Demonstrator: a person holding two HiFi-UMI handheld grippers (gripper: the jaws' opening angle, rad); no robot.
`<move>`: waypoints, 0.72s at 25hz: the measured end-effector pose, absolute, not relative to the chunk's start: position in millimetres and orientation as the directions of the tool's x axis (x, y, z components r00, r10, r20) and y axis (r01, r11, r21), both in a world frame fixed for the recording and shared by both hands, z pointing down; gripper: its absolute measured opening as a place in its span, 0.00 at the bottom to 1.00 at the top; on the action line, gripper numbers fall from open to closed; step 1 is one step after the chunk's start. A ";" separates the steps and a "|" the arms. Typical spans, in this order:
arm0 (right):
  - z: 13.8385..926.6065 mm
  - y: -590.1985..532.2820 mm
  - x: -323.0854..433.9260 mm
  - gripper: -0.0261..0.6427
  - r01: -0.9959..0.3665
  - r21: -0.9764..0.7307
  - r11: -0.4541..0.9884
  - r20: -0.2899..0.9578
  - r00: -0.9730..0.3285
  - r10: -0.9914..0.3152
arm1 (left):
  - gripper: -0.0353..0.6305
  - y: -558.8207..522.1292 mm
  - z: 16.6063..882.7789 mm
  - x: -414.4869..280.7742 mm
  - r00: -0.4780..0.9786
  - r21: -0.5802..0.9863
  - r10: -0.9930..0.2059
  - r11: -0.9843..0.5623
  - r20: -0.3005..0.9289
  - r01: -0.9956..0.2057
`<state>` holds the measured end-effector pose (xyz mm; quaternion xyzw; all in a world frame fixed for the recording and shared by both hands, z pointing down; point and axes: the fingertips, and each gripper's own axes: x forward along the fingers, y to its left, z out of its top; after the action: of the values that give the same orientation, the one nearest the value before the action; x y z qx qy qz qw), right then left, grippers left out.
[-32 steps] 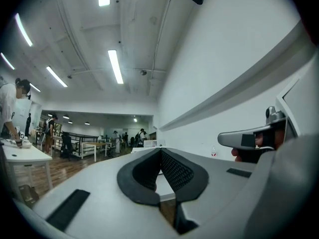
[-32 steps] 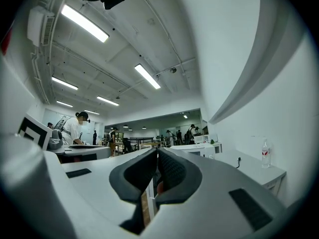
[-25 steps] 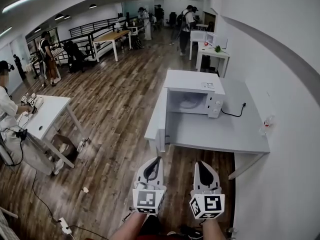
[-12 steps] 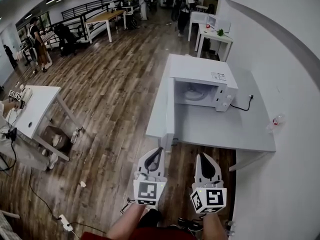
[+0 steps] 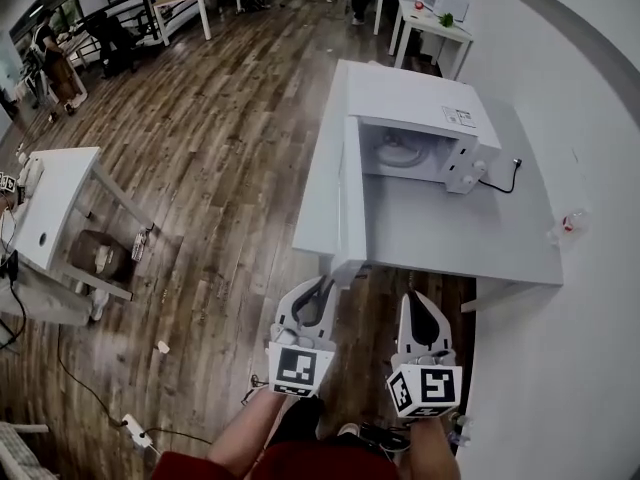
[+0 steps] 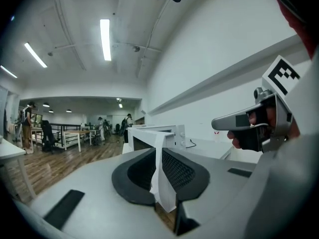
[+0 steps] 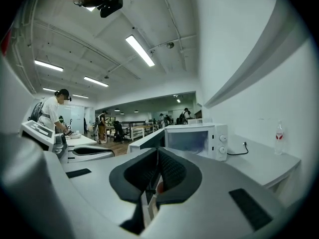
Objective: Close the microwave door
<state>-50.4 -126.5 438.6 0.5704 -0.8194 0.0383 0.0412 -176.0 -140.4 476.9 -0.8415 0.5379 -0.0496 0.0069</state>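
A white microwave [image 5: 415,108] stands on a white table [image 5: 450,243] against the right wall. Its door [image 5: 350,193] is swung wide open and sticks out toward me along the table's left edge. Inside I see the turntable. Both grippers hang side by side in front of the table's near edge, pointing at it and touching nothing. My left gripper [image 5: 319,285] is shut and empty, lined up with the door's edge [image 6: 159,143]. My right gripper [image 5: 412,299] is also shut, facing the microwave's front [image 7: 197,138].
A plastic bottle [image 5: 567,223] stands at the table's right edge, and a black cord [image 5: 505,183] runs from the microwave to the wall. To the left are a white desk [image 5: 50,208] with a box beneath it and a power strip [image 5: 135,430] on the wooden floor. People stand far back.
Both grippers have moved forward and down toward the table's near edge. The microwave and its open door now look closer and lie lower in the head view.
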 end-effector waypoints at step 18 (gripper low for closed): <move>478.5 -164.6 -56.7 0.08 -0.950 -0.016 0.313 0.208 -0.310 -0.928 | 0.35 -183.8 530.4 -153.9 0.762 -0.092 -0.617 -0.786 0.200 -0.612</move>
<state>-56.7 -164.6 478.5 0.5820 -0.8064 0.0680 0.0801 -153.9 -183.8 530.4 -0.9384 0.3272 -0.1103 0.0106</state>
